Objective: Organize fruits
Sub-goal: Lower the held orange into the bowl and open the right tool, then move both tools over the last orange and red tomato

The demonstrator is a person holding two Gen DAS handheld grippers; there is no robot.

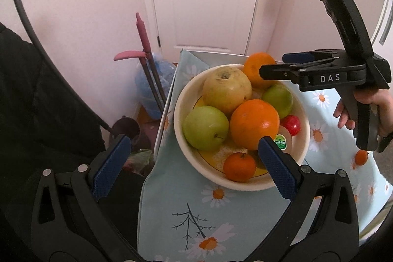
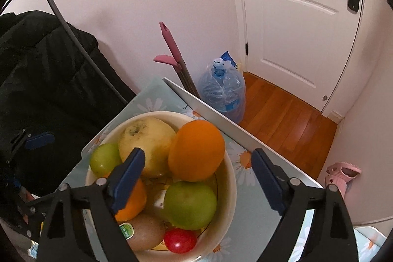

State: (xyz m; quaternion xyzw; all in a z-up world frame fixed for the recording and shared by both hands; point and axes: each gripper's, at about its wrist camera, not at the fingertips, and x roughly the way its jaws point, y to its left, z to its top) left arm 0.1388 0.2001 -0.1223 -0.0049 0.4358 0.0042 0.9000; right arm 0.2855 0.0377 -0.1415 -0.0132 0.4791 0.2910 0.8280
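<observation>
A cream bowl (image 1: 180,100) (image 2: 232,178) full of fruit sits on a daisy-print tablecloth. It holds a yellow pear (image 1: 227,87) (image 2: 147,139), two green apples (image 1: 205,128) (image 2: 190,204), oranges (image 1: 254,123) (image 2: 196,149), a small tangerine (image 1: 239,166), a kiwi with a sticker (image 2: 145,231) and a red fruit (image 1: 292,124) (image 2: 180,240). My left gripper (image 1: 194,165) is open and empty at the bowl's near rim. My right gripper (image 2: 197,178) is open and empty, hovering over the bowl; it shows in the left wrist view (image 1: 277,65) above the far orange.
A small tangerine (image 1: 361,157) lies loose on the tablecloth (image 1: 235,215) at right. The table's left edge drops to the floor, where a blue water jug (image 2: 222,92), pink-handled mop (image 2: 172,50) and black coat (image 2: 46,80) stand. A white door (image 2: 294,23) is behind.
</observation>
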